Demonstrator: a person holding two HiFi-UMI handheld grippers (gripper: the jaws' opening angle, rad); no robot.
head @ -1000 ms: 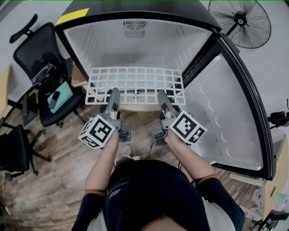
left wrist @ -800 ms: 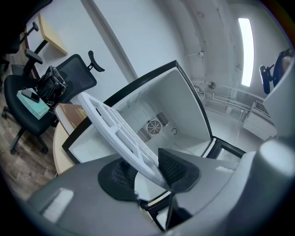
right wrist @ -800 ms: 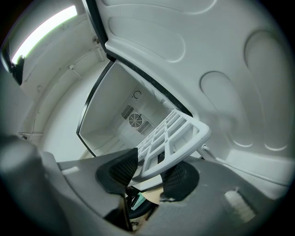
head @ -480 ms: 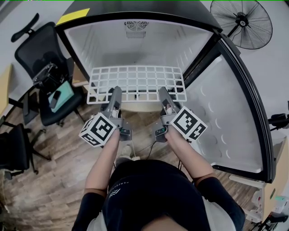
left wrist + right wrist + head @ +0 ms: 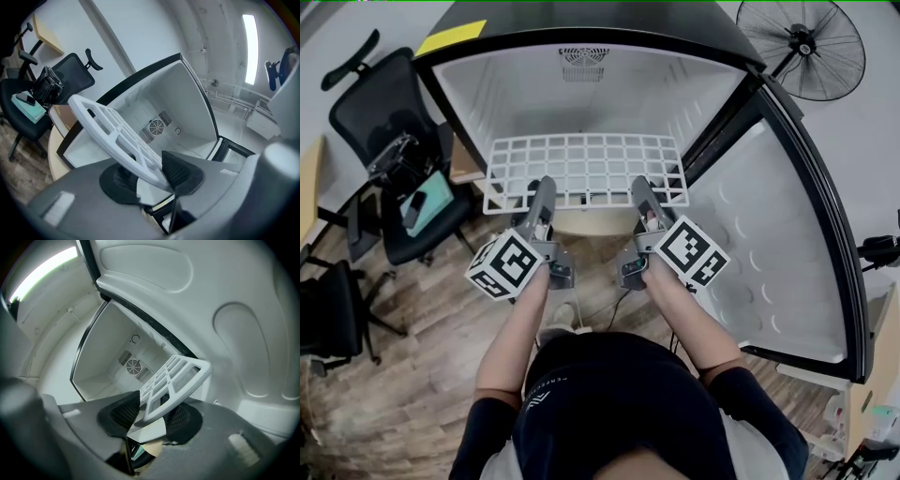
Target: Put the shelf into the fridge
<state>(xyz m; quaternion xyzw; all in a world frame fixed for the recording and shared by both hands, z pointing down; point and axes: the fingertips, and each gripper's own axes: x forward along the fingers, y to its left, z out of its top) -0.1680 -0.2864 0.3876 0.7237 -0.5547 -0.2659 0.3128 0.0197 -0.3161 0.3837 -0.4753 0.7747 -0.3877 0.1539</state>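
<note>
The white grid shelf (image 5: 581, 169) lies flat across the mouth of the open fridge (image 5: 581, 89), its far part inside the cabinet. My left gripper (image 5: 541, 190) holds the shelf's near edge at the left and my right gripper (image 5: 640, 189) holds it at the right. In the left gripper view the shelf (image 5: 110, 129) runs slantwise between the pads of the left gripper (image 5: 145, 176); those jaws are opening, with the rim still touching both pads. In the right gripper view the shelf's corner (image 5: 176, 378) sits clamped between the pads of the right gripper (image 5: 152, 416).
The fridge door (image 5: 769, 234) stands wide open at the right. A black office chair (image 5: 389, 159) with a teal box on it is at the left, by a wooden desk edge. A floor fan (image 5: 814, 47) stands behind the door. The fridge interior is bare, with a vent (image 5: 580, 54) in its back wall.
Both grippers and the shelf have shifted slightly forward toward the fridge. The grip on the near edge looks the same.
</note>
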